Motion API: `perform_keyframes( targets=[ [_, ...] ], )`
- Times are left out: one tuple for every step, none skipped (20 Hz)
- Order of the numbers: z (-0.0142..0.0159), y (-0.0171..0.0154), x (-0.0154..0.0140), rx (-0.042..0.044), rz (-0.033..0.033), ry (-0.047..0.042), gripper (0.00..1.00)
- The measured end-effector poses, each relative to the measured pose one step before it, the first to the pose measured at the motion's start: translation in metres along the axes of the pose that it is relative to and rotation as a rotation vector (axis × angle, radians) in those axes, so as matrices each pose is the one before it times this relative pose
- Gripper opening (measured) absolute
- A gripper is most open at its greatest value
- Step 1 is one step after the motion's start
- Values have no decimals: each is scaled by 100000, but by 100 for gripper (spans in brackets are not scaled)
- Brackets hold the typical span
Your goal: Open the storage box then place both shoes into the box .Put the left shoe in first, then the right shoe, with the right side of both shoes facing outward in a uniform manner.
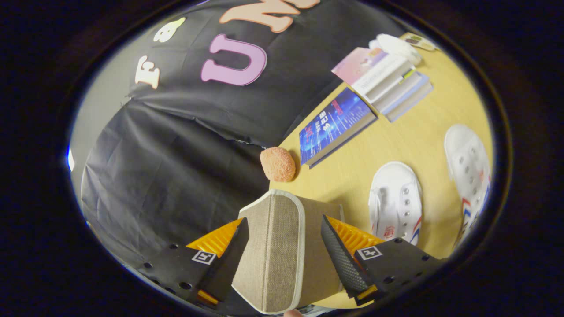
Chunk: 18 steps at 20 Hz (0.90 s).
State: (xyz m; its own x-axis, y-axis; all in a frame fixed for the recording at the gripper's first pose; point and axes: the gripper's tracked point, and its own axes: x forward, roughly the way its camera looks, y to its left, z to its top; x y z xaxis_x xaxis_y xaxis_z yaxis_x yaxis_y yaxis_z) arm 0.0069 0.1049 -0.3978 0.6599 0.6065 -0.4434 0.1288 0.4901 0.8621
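Observation:
A beige linen box lid (273, 237) with white trim stands raised between my fingers, and my gripper (284, 246) is shut on it, one finger against each side. The rest of the storage box is hidden below the lid. Beyond the right finger, two white canvas shoes with red and blue stripes lie on the yellow wooden table (410, 136). The nearer shoe (394, 202) is just past the fingertip, and the other shoe (469, 171) lies farther out, beside it.
Just ahead of the lid, an orange fuzzy ball (277, 164) sits at the table's edge. A blue book (337, 125) lies behind it, then a stack of books (387, 79) and a white cloth-like thing (396, 46). Black cloth walls the far side.

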Motion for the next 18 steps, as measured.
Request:
perform_keyframes(
  targets=[
    [-428,-523,21,4093,1041,528,100],
    [-280,-402,239,3920,872,588,100],
    [-425,-330,31,3513,663,1047,100],
    [-447,-235,148,2595,721,1144,100],
    [-561,-286,149,1645,389,961,100],
    [-464,-160,312,1033,606,952,99],
    [-684,-237,244,863,340,1307,99],
    [-568,-41,241,1333,1234,1332,99],
    [-366,225,10,2308,1835,547,99],
    [-392,380,154,2611,2591,877,99],
    [-460,356,-73,1866,1890,1089,100],
    [-312,311,-78,162,1432,997,100],
    [-449,399,-312,-731,1291,699,99],
    [-305,565,-297,-64,1485,945,98],
    [-514,653,-376,167,1331,1063,98],
    [-128,385,-387,-829,705,237,99],
    [-21,490,-495,-106,1444,769,95],
    [-349,621,-108,803,1550,1244,92]
  ],
)
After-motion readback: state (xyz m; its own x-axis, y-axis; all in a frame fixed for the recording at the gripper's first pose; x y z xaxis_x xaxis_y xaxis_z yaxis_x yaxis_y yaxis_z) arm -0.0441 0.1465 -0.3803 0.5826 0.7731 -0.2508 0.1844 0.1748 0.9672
